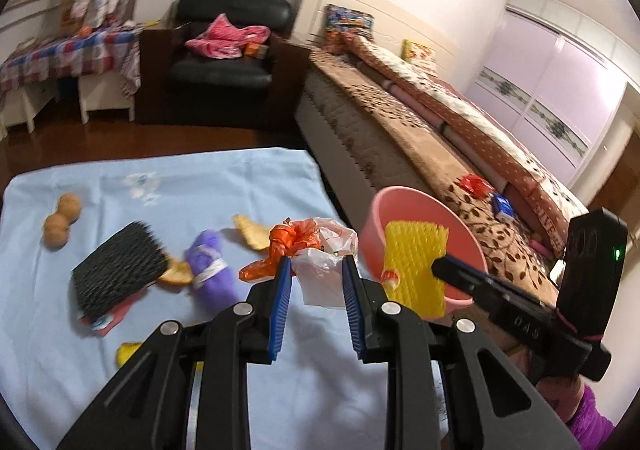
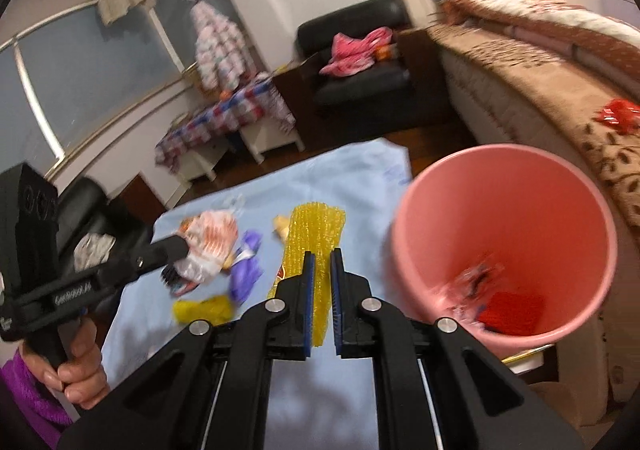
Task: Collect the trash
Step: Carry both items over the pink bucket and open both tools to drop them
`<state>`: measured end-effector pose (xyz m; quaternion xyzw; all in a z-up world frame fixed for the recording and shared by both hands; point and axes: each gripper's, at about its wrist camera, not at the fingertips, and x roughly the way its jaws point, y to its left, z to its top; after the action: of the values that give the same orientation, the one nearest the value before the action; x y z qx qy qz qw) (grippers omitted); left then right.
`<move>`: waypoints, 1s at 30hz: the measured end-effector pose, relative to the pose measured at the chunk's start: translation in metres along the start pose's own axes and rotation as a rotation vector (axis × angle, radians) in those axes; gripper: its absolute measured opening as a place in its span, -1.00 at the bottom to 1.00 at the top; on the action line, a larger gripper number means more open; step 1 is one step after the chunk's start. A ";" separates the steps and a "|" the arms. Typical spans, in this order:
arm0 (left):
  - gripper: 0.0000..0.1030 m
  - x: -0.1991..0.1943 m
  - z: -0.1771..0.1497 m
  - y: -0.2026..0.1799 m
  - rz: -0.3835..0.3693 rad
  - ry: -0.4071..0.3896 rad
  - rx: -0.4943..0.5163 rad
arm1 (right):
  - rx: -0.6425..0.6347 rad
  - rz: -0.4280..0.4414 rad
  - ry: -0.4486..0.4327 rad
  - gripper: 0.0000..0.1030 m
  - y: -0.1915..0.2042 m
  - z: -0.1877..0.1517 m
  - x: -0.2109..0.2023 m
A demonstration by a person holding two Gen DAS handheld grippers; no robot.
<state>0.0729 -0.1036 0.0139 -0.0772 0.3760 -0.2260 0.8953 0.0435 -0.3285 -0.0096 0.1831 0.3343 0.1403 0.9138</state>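
Observation:
My right gripper (image 2: pixel 321 256) is shut on a yellow foam net sleeve (image 2: pixel 310 236) and holds it up beside the pink bin (image 2: pixel 508 186); the net (image 1: pixel 416 250) and the bin (image 1: pixel 404 202) show in the left wrist view too. The bin holds a few wrappers (image 2: pixel 504 310). My left gripper (image 1: pixel 316 264) is open, its jaws on either side of a white plastic bag (image 1: pixel 320 274) with an orange bag (image 1: pixel 284 246) bunched beside it. The left gripper's fingers (image 2: pixel 176 248) touch that bag (image 2: pixel 208 246) in the right wrist view.
On the light blue cloth (image 1: pixel 120 330) lie a black foam net (image 1: pixel 120 270), a purple wrapper (image 1: pixel 210 266), peel pieces (image 1: pixel 252 234), two walnuts (image 1: pixel 62 220) and a yellow scrap (image 1: pixel 128 352). A bed (image 1: pixel 440 138) runs along the right, with a red wrapper (image 1: pixel 474 184) on it.

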 end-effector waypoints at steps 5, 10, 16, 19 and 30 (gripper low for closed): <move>-0.52 0.018 0.009 -0.032 -0.043 0.011 0.058 | 0.055 -0.084 -0.055 -0.85 -0.039 0.009 -0.019; -0.52 0.040 0.015 -0.069 -0.102 0.023 0.127 | 0.086 -0.154 -0.082 -0.84 -0.068 0.013 -0.030; -0.52 0.075 0.014 -0.098 -0.136 0.083 0.165 | 0.091 -0.227 -0.081 -0.84 -0.092 0.009 -0.033; -0.52 0.089 0.013 -0.108 -0.146 0.100 0.180 | 0.111 -0.233 -0.074 -0.84 -0.102 0.005 -0.032; -0.49 0.134 0.000 -0.127 -0.140 0.190 0.220 | 0.140 -0.266 -0.045 -0.84 -0.119 -0.003 -0.022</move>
<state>0.1115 -0.2780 -0.0326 0.0171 0.4255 -0.3339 0.8409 0.0416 -0.4426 -0.0506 0.2038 0.3440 -0.0100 0.9166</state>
